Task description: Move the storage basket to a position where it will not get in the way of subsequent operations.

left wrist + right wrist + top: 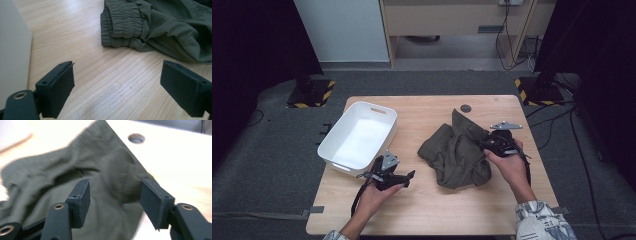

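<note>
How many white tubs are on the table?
1. The white tub sits at the table's left edge, beside the left gripper, apart from the crumpled green garment.

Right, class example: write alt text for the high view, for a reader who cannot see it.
A person's two hands hold black grippers over a wooden table: the right gripper sits open at the edge of a crumpled olive-green garment, and the left gripper rests open on bare wood. A white tub stands at the table's left side.
</note>
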`<state>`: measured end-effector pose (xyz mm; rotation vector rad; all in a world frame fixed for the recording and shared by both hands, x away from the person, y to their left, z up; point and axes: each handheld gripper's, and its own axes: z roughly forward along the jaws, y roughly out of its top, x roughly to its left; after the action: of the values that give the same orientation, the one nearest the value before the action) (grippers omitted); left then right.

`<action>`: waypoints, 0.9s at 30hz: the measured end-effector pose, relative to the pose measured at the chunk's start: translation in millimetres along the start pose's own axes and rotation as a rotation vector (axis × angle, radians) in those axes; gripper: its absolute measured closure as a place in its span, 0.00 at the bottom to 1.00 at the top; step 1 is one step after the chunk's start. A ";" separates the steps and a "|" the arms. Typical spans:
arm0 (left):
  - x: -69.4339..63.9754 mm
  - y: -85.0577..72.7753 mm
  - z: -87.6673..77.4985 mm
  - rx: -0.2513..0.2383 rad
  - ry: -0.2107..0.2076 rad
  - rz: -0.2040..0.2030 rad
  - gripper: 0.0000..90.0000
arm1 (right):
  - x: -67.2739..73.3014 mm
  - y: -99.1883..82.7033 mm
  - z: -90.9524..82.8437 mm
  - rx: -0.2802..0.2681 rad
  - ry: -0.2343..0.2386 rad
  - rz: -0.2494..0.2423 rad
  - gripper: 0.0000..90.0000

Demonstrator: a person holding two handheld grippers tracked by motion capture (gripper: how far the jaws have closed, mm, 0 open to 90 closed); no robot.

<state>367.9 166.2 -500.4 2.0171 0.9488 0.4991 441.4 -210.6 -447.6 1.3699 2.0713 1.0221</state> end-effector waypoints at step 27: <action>0.8 -0.4 0.4 0.005 -0.005 0.002 0.13 | 115.5 17.4 25.1 0.033 0.227 -0.254 0.59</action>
<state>368.5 166.7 -500.9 2.0230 0.9456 0.4935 422.6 -92.6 -446.3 1.0092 2.3639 1.0774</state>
